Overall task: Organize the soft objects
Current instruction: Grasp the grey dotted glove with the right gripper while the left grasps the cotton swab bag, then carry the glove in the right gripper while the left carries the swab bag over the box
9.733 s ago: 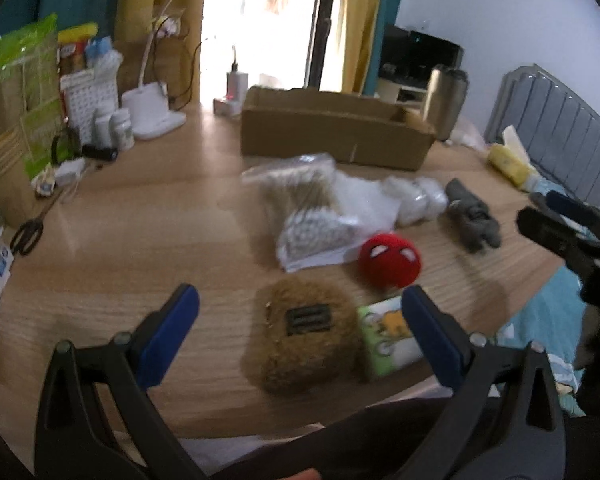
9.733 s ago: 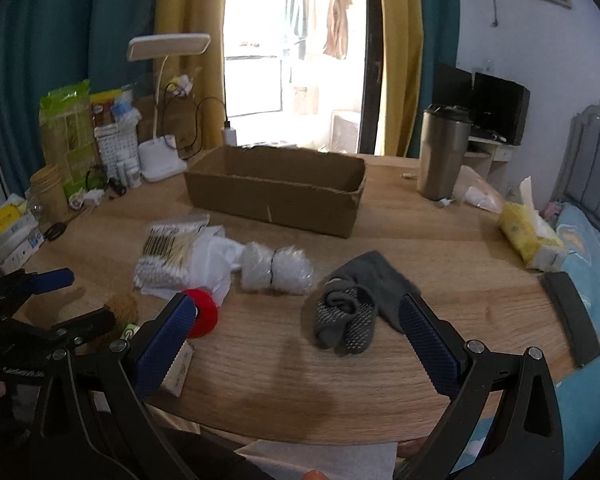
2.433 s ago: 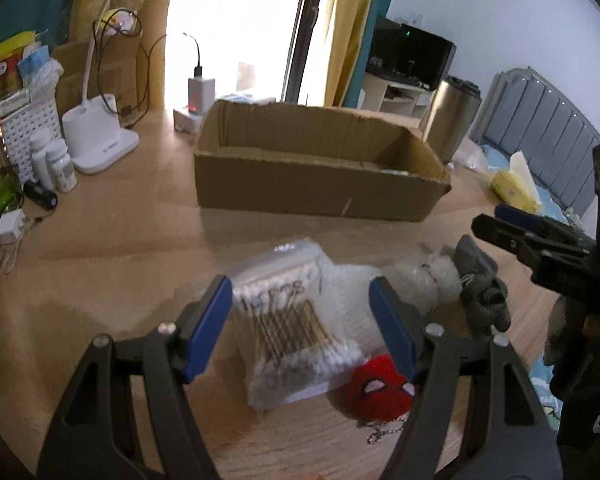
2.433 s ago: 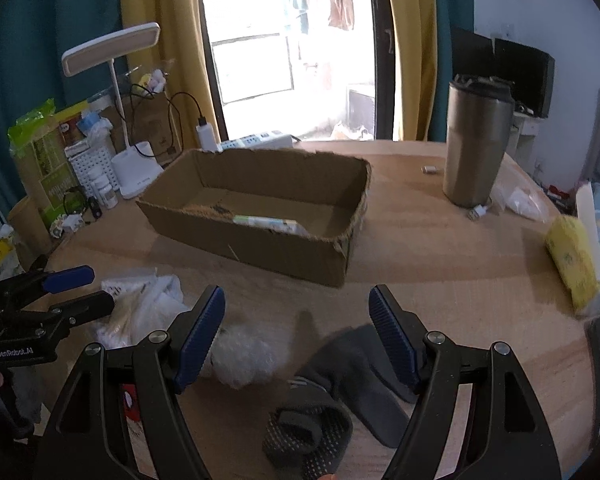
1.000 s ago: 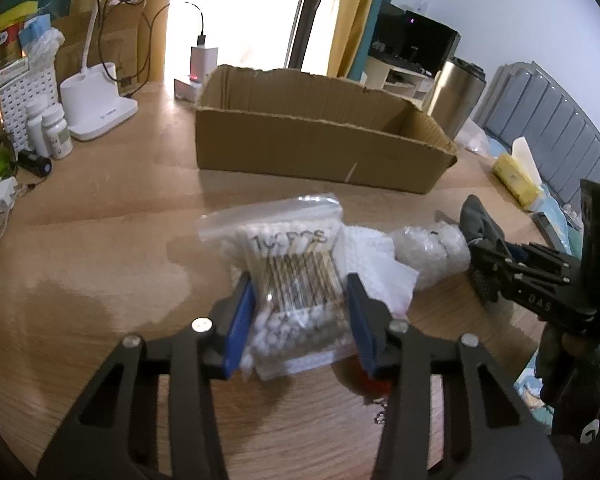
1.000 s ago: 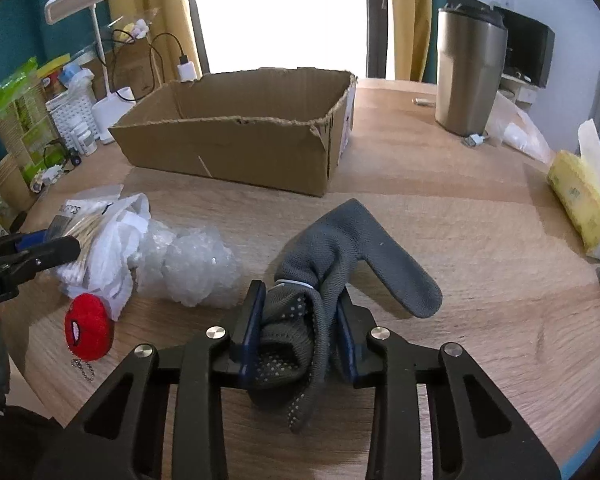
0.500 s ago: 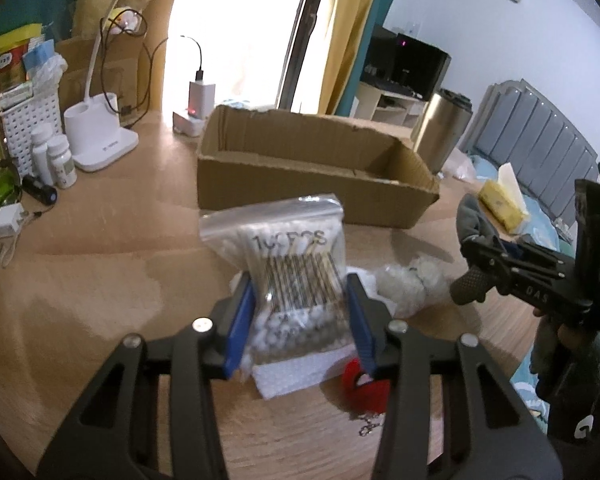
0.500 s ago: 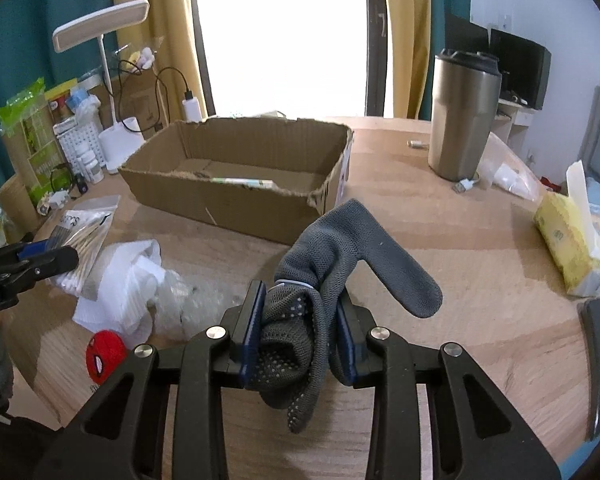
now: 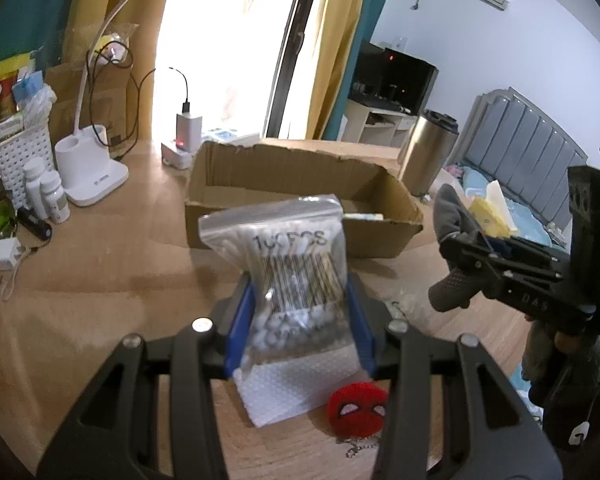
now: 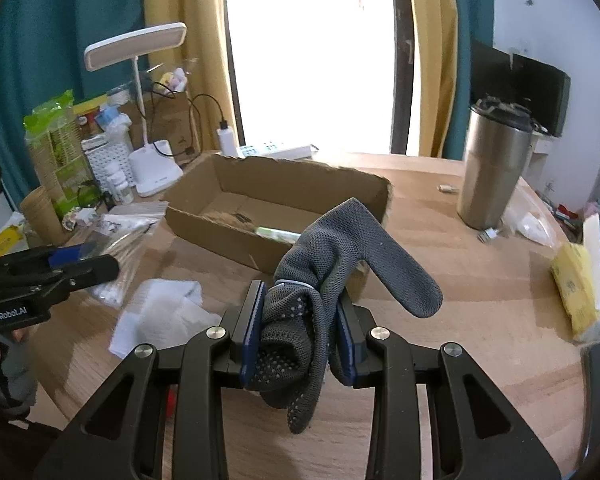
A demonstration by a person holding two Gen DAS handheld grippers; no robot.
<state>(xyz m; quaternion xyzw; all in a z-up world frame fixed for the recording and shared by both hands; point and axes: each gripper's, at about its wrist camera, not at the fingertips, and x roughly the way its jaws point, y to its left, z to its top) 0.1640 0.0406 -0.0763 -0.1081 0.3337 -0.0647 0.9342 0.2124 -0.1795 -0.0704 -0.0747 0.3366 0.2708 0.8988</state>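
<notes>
My left gripper (image 9: 300,316) is shut on a clear zip bag of cotton swabs (image 9: 292,264) and holds it in the air in front of the open cardboard box (image 9: 300,192). My right gripper (image 10: 300,336) is shut on a grey dotted glove (image 10: 340,256), lifted near the box (image 10: 276,208). The box holds a brown plush item (image 10: 228,218) and a small pack (image 10: 278,234). A red spider-face plush (image 9: 356,404) and white bubble wrap (image 9: 296,380) lie on the table below the left gripper.
A steel tumbler (image 10: 492,168) stands right of the box. A white desk lamp (image 10: 152,168), bottles and a basket crowd the left side. A yellow tissue pack (image 10: 580,288) lies at the right edge. Bubble wrap (image 10: 160,316) lies left of the right gripper.
Both grippers have risen and moved closer to the box, carrying the swab bag and the glove. The bubble wrap and red plush stay on the table.
</notes>
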